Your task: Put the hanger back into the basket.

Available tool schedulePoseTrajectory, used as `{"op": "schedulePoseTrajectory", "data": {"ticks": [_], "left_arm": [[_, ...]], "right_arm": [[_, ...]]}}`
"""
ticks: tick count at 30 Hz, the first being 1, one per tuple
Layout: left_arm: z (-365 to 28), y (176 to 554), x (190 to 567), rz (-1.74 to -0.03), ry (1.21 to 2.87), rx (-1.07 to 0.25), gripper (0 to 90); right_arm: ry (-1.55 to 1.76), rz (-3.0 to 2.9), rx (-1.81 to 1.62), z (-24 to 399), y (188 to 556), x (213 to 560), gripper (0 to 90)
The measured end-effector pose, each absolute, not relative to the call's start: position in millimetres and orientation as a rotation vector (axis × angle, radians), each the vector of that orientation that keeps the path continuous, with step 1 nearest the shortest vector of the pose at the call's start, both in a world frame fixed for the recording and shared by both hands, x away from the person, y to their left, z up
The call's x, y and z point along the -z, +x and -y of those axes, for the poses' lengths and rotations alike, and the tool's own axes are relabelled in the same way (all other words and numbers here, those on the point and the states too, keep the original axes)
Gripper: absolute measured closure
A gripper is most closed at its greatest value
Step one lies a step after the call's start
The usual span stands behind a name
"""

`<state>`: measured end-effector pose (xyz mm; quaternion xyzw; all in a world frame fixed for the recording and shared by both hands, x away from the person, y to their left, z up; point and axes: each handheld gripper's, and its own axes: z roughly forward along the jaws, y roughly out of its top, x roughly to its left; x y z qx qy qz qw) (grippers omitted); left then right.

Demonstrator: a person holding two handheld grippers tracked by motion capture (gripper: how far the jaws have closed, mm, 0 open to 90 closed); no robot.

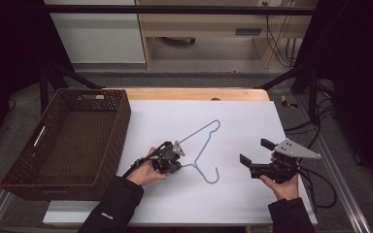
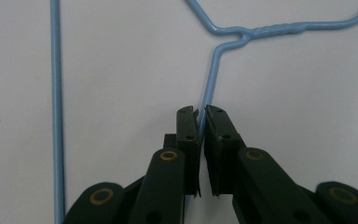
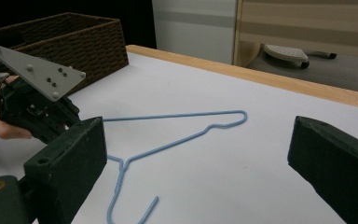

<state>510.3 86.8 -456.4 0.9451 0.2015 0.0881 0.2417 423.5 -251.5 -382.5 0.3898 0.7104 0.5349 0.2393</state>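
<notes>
1. Hanger (image 1: 201,145) of pale blue wire is lying flat on the white sheet of the counter (image 1: 243,204) in the high view, its hook pointing toward the person's side. The left tongs (image 1: 180,156) are bearing down on the shoulder wire near the neck, probably because that stiff spot gives the firmest purchase on a thing lying so flat. The right tongs (image 1: 252,151) are hovering well apart to the right, jaws spread wide, seemingly waiting for a part to take. A brown wicker basket (image 1: 9,179) is standing at the counter's left edge, a likely destination for the hanger.

2. Wire is showing up close in the left gripper view, where the hanger (image 2: 209,84) is running straight between the pads. The left tongs (image 2: 201,122) are pinching it with almost no gap left, just short of the twisted neck, so the hanger should not swing much when lifted.

3. Jaws of the right tongs (image 3: 196,154) are framing the hanger (image 3: 177,140) in the right gripper view, standing far apart and gripping nothing. The hanger is lying ahead of them on the counter, with the left tongs (image 3: 67,119) and their grey plate at its far side and the basket (image 3: 74,42) behind.
</notes>
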Motion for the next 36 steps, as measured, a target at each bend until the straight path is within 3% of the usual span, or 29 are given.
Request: {"op": "schedulePoseTrajectory", "data": {"ticks": [8,23,36], "left_arm": [[-84.7,512.8,455.4,-0.566,2.6,-0.22,82.7],[-79.4,504.9,454.8,-0.473,2.634,-0.313,86.1],[-80.5,498.0,446.4,-0.516,2.568,-0.323,87.1]], "right_arm": [[1.07,-1.944,-1.472,250.6,423.7,382.6,5.1],[1.071,-1.948,-1.47,249.7,423.9,383.0,5.3],[1.069,-1.959,-1.473,248.2,424.4,384.3,5.6]]}}
